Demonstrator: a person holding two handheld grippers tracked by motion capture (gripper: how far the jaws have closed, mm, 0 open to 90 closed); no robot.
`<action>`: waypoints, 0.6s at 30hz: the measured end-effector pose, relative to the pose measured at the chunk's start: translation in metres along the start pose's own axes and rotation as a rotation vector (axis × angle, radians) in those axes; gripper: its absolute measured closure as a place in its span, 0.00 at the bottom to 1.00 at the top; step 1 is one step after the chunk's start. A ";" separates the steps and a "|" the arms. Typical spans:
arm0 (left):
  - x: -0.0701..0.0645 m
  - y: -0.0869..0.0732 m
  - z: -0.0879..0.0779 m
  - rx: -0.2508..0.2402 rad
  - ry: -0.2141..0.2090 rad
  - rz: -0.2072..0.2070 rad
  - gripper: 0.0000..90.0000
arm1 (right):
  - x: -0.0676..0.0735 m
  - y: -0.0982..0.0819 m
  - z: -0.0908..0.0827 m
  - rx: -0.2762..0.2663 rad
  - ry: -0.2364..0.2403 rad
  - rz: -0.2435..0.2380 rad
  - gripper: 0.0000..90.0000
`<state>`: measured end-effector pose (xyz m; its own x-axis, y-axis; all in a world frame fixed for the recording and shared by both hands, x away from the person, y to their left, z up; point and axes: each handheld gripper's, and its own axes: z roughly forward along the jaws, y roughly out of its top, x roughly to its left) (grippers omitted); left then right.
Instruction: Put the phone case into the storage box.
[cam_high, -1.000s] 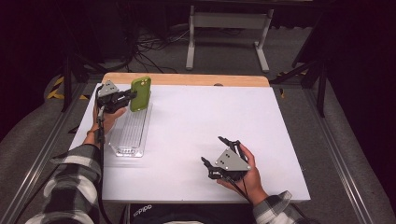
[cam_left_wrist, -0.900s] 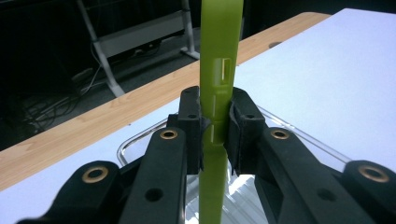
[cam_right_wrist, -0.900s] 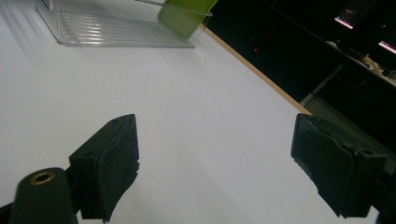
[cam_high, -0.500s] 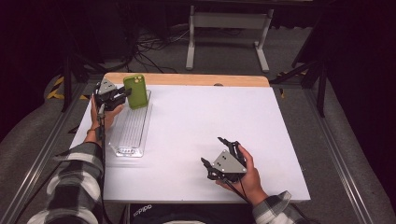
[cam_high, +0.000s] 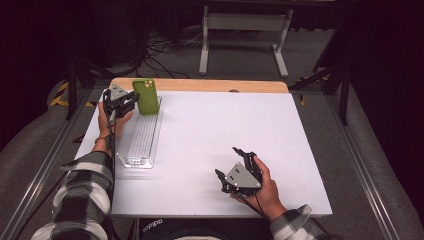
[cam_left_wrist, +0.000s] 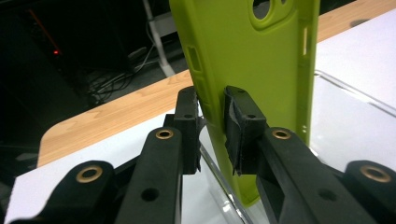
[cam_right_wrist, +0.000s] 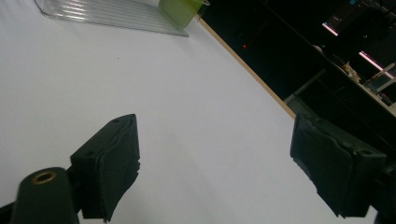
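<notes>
A green phone case (cam_high: 146, 96) stands upright over the far end of a clear ribbed tray (cam_high: 140, 142), its camera hole at the top. My left gripper (cam_high: 131, 98) is shut on the case's side edge; in the left gripper view the pads (cam_left_wrist: 243, 121) pinch the green rim (cam_left_wrist: 252, 51). The jaws have just been closing a little further with that rim between them. My right gripper (cam_high: 226, 160) rests near the table's front edge, open and holding nothing. In the right gripper view its jaws (cam_right_wrist: 215, 163) stand wide apart over the bare white tabletop.
The white tabletop (cam_high: 225, 125) has a wooden strip (cam_high: 200, 85) along its far edge. The tray (cam_right_wrist: 112, 14) and the case (cam_right_wrist: 180, 9) lie far off in the right gripper view. Past the table are cables and a stand's legs (cam_high: 242, 40) on the floor.
The case has turned from a slant to upright, with its back now facing the camera, and shifted slightly left with the left gripper. The right gripper has stayed put.
</notes>
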<state>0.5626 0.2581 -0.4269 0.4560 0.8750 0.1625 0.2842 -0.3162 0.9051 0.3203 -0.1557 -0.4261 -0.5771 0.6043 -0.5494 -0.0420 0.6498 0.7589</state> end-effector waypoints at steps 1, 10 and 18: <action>-0.001 0.000 0.001 0.004 0.001 0.003 0.85 | 0.000 0.000 0.000 -0.002 -0.001 -0.002 0.18; -0.001 -0.002 0.002 0.006 0.001 -0.003 0.84 | 0.001 0.000 0.001 0.003 0.002 -0.009 0.18; -0.002 -0.002 0.003 0.010 -0.006 -0.003 0.84 | 0.000 0.000 -0.001 -0.011 -0.013 -0.012 0.19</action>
<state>0.5635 0.2561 -0.4299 0.4599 0.8739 0.1572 0.2944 -0.3171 0.9015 0.3195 -0.1556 -0.4258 -0.5659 0.6023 -0.5631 -0.0582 0.6520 0.7560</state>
